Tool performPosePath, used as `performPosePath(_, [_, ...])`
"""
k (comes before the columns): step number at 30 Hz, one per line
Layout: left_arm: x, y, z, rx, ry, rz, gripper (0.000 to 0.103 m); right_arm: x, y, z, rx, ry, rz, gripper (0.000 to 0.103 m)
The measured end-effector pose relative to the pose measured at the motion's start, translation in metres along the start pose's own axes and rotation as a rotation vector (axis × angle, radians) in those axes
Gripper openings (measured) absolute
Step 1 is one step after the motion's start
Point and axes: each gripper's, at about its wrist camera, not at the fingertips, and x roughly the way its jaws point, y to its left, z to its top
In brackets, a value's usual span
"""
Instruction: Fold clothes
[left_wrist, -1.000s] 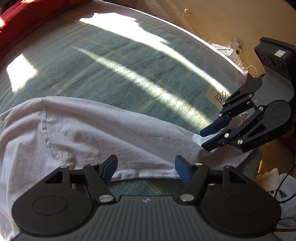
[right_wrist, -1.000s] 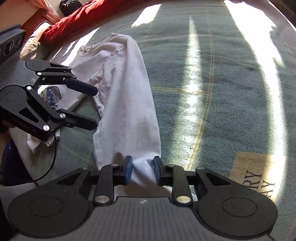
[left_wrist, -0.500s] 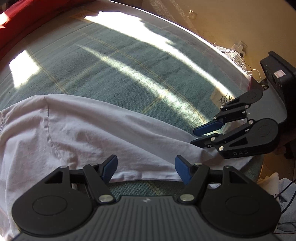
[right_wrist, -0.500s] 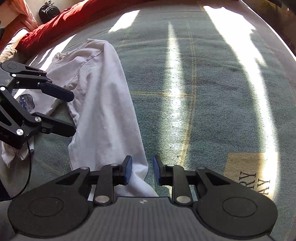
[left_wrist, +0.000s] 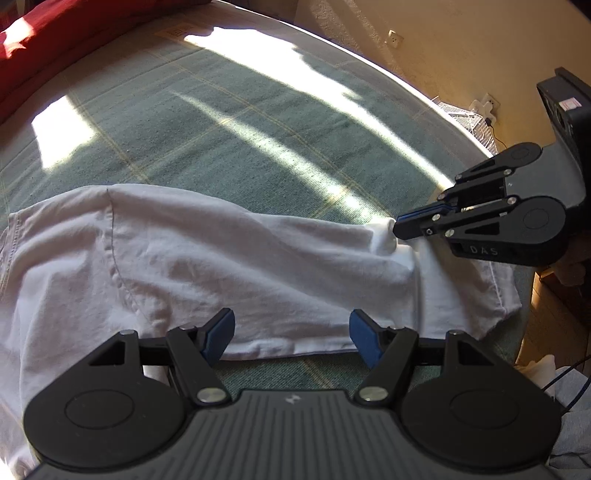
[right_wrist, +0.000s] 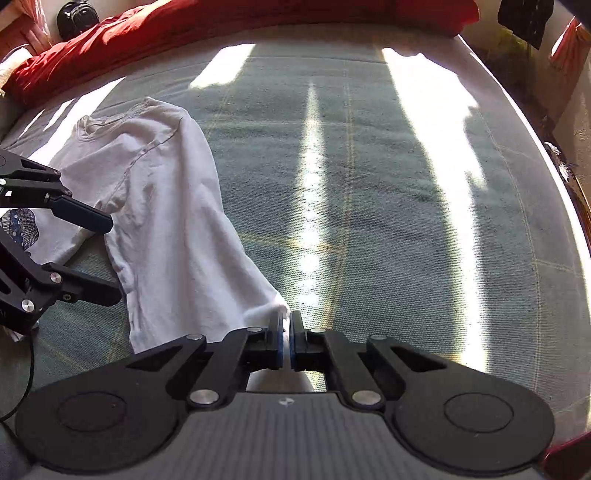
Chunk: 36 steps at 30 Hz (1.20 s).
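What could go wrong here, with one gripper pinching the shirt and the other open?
The right gripper pinches only a small bit of the white shirt's hem, so the cloth may slip out when pulled. The left gripper is open and holds nothing, so a one-sided lift could drag and bunch the shirt on the green bedspread.

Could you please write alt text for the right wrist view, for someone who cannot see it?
The right gripper is shut on the far edge of a white T-shirt lying on a green bedspread streaked with sunlight. The left gripper is open at the shirt's near edge, and a red blanket lies along the far side.
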Motion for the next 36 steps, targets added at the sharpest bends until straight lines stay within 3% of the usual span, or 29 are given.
performPosePath(7, [-0.011, 0.008, -0.001, -0.033, -0.028, 0.021, 0.069, -0.008, -0.017, 0.035, -0.096, -0.063, -0.136, 0.003])
performPosePath(11, [-0.013, 0.015, -0.003, -0.056, -0.028, 0.031, 0.069, -0.004, -0.017, 0.035, -0.166, -0.054, -0.227, 0.003])
performPosePath(16, [-0.014, 0.022, -0.005, -0.074, -0.024, 0.044, 0.069, 0.007, -0.021, 0.039, -0.158, 0.023, -0.214, 0.004])
performPosePath(18, [-0.014, 0.025, -0.006, -0.073, -0.025, 0.053, 0.069, 0.007, -0.027, 0.042, -0.127, 0.021, -0.215, 0.012])
performPosePath(21, [-0.013, 0.030, -0.005, -0.079, -0.033, 0.076, 0.069, -0.002, -0.038, 0.057, -0.022, -0.041, -0.121, 0.014])
performPosePath(23, [-0.012, 0.033, -0.005, -0.082, -0.038, 0.085, 0.069, 0.002, -0.039, 0.071, 0.006, -0.061, -0.043, 0.020])
performPosePath(30, [-0.009, 0.043, 0.000, -0.085, -0.080, 0.130, 0.069, 0.061, -0.006, 0.110, -0.078, -0.056, 0.220, 0.032])
performPosePath(32, [-0.009, 0.047, 0.001, -0.090, -0.094, 0.139, 0.069, 0.077, 0.004, 0.115, -0.099, -0.037, 0.264, 0.034])
performPosePath(36, [-0.004, 0.056, 0.002, -0.114, -0.109, 0.140, 0.069, 0.099, 0.017, 0.114, -0.147, 0.023, 0.269, 0.035])
